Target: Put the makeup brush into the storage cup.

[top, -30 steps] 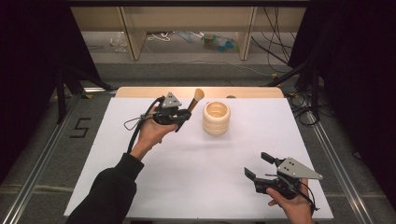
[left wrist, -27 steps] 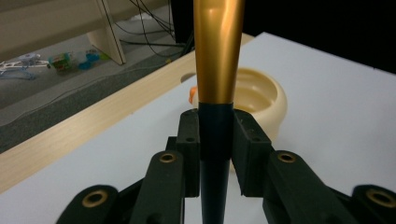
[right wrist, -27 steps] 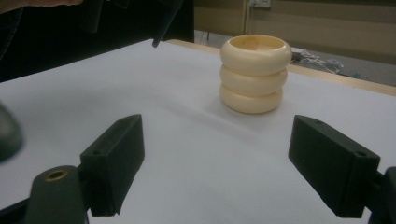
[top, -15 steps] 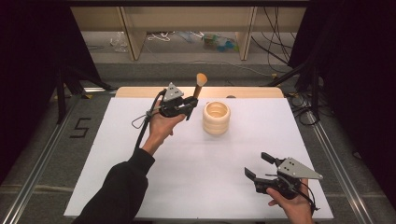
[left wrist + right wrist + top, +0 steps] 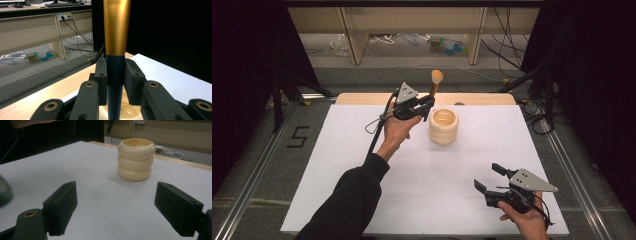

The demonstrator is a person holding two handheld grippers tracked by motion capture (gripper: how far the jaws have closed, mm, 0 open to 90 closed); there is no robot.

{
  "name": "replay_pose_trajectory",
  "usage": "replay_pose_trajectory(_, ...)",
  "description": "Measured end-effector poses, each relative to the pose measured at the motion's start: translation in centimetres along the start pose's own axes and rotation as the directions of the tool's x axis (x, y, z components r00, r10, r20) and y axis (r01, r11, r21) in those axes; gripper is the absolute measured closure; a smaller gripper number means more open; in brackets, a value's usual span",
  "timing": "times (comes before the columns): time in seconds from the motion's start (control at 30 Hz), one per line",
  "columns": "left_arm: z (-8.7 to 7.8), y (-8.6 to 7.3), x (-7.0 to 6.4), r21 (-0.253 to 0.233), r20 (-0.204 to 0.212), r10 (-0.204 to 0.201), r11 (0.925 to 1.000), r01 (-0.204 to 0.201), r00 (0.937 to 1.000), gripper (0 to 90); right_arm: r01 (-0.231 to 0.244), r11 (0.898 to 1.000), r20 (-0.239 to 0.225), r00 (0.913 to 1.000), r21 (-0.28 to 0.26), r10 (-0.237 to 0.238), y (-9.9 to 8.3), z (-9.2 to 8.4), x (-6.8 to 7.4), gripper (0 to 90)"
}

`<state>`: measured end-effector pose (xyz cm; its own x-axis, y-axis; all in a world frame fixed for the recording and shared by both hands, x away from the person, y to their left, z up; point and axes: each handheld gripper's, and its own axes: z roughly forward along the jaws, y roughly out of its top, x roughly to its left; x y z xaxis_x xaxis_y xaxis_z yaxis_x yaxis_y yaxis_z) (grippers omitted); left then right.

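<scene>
A white sheet covers the counter (image 5: 362, 165). Near its far edge stands a cream ribbed pot (image 5: 443, 126), upright and open at the top. Just left of the pot, the left gripper (image 5: 424, 106) is held above the counter by a hand in a dark sleeve, its fingers closed on a brush (image 5: 435, 83) that stands nearly upright, pale tip uppermost. At the near right corner the right gripper (image 5: 490, 177) rests low, fingers spread apart, well away from the pot.

Bright, even overhead light on the table (image 5: 362, 165); dark surroundings, blurred near edges.
</scene>
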<state>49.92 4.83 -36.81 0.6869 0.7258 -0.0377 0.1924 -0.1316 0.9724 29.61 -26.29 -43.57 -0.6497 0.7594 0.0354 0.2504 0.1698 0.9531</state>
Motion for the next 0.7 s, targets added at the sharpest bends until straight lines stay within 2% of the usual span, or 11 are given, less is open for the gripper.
replay_pose_trajectory(0.13,0.6,0.1,-0.3,-0.004,-0.005,0.019,0.9998,-0.019,0.9998,74.4,0.000,1.000,-0.001,1.0000,-0.001,0.000,0.0,0.0,0.0,19.4)
replay_pose_trajectory(0.23,1.0,0.3,-0.4,-0.008,-0.004,0.019,0.9998,-0.019,0.9998,74.4,-0.005,1.000,-0.004,1.0000,0.008,0.005,0.0,0.0,0.0,19.5)
replay_pose_trajectory(0.7,3.3,0.2,-1.4,-0.027,0.013,0.000,0.9996,0.000,0.9999,74.4,-0.012,1.000,-0.005,0.9999,0.017,0.012,0.0,-0.1,0.1,19.4)
